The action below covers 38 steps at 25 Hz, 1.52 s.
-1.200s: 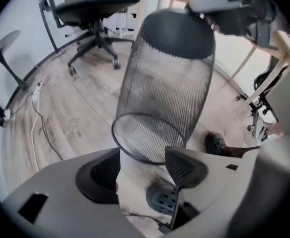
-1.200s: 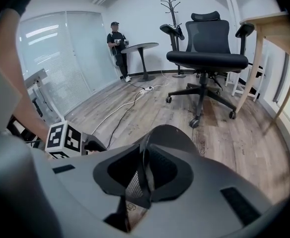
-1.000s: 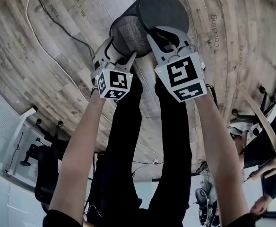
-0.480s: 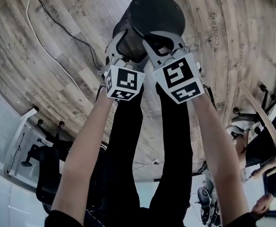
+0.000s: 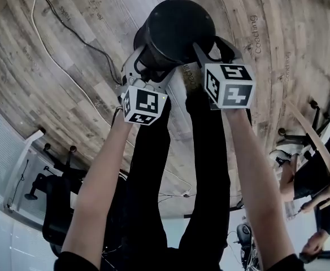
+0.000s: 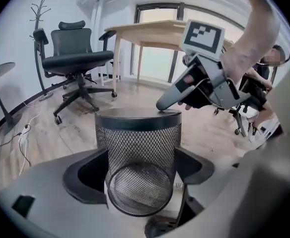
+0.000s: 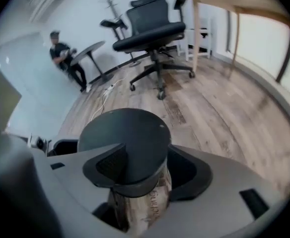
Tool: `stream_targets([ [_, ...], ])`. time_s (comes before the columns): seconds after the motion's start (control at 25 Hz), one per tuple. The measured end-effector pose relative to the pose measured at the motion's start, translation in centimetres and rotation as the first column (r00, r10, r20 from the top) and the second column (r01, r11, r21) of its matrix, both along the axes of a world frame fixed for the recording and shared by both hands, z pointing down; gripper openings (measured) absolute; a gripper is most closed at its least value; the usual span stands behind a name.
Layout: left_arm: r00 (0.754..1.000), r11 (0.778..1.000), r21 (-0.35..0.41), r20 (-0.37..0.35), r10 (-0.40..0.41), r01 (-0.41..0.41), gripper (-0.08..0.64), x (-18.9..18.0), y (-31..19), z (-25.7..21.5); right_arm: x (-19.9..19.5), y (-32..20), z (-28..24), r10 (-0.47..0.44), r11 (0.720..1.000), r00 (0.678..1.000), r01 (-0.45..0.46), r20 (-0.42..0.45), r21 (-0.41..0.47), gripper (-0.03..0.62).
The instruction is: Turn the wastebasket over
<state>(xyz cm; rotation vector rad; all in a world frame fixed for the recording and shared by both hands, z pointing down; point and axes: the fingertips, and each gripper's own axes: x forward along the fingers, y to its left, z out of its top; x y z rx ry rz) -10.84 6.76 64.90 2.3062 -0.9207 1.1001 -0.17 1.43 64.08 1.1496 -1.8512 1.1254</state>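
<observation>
The black mesh wastebasket (image 5: 179,27) stands on the wood floor with its solid dark end up. In the left gripper view its mesh wall (image 6: 137,152) fills the gap between the wide-open jaws of my left gripper (image 6: 141,168), which sit close on either side. In the head view my left gripper (image 5: 151,60) is at the basket's near left side. My right gripper (image 5: 213,45) is at the basket's right edge with its jaws opening. The dark top (image 7: 125,135) sits between those jaws (image 7: 145,171), and the pads are off it. The right gripper (image 6: 184,90) also hovers over the far rim.
A black office chair (image 6: 75,58) and a wooden table (image 6: 155,31) stand behind the basket. A cable (image 5: 57,16) runs over the floor at left. My legs and a shoe (image 5: 182,81) are just behind the basket. A person (image 7: 65,58) sits by a round table.
The basket has swung from lying tilted to standing with its solid end up. The right gripper has rolled and let go of the rim. The left gripper drew in beside the wall.
</observation>
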Motion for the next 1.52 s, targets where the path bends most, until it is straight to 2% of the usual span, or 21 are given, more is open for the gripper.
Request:
stream_targets([
  [0.08, 1.000, 1.000, -0.002, 0.006, 0.009, -0.009, 0.408, -0.1, 0.4, 0.1, 1.7, 0.3, 1.2, 0.118, 0.990, 0.991, -0.113, 0.056, -0.083, 0.261],
  [0.12, 1.000, 1.000, -0.001, 0.008, 0.015, -0.015, 0.408, -0.1, 0.6, 0.1, 2.1, 0.4, 1.5, 0.132, 0.987, 0.989, -0.124, 0.069, -0.100, 0.261],
  [0.36, 0.999, 0.999, -0.021, 0.020, 0.029, -0.029, 0.408, -1.1, 1.7, 0.6, 1.0, 1.3, 1.8, 0.088, 0.987, 0.985, -0.066, 0.148, -0.148, 0.261],
  [0.52, 1.000, 0.999, -0.030, 0.003, 0.023, -0.023, 0.408, -1.5, 1.8, 0.7, 0.3, 1.5, 1.6, 0.077, 0.988, 0.983, -0.053, 0.169, -0.142, 0.247],
  [0.68, 1.000, 0.999, -0.024, -0.013, 0.024, -0.024, 0.408, -1.1, 1.0, 0.7, 0.8, 0.8, 1.3, 0.094, 0.991, 0.982, -0.076, 0.164, -0.114, 0.236],
  [0.84, 1.000, 0.996, -0.084, -0.001, 0.006, -0.006, 0.407, -1.1, 1.6, 1.9, 1.3, 0.9, 1.1, 0.045, 0.997, 0.993, -0.038, 0.109, -0.071, 0.183],
  [1.04, 1.000, 0.992, -0.120, 0.013, -0.024, 0.026, 0.407, 0.0, 1.7, 3.5, 2.0, 1.5, 1.9, 0.046, 0.996, 0.996, -0.040, 0.075, -0.078, 0.181],
  [1.32, 1.000, 0.994, -0.109, 0.023, 0.010, -0.008, 0.407, 0.8, 0.6, 4.0, 2.8, 0.9, 2.3, 0.039, 0.997, 0.997, -0.034, 0.073, -0.069, 0.178],
  [1.52, 0.997, 0.991, -0.128, 0.062, 0.055, -0.047, 0.407, 0.5, 0.9, 4.3, 2.6, 1.2, 1.9, 0.031, 0.997, 0.996, -0.026, 0.079, -0.068, 0.178],
])
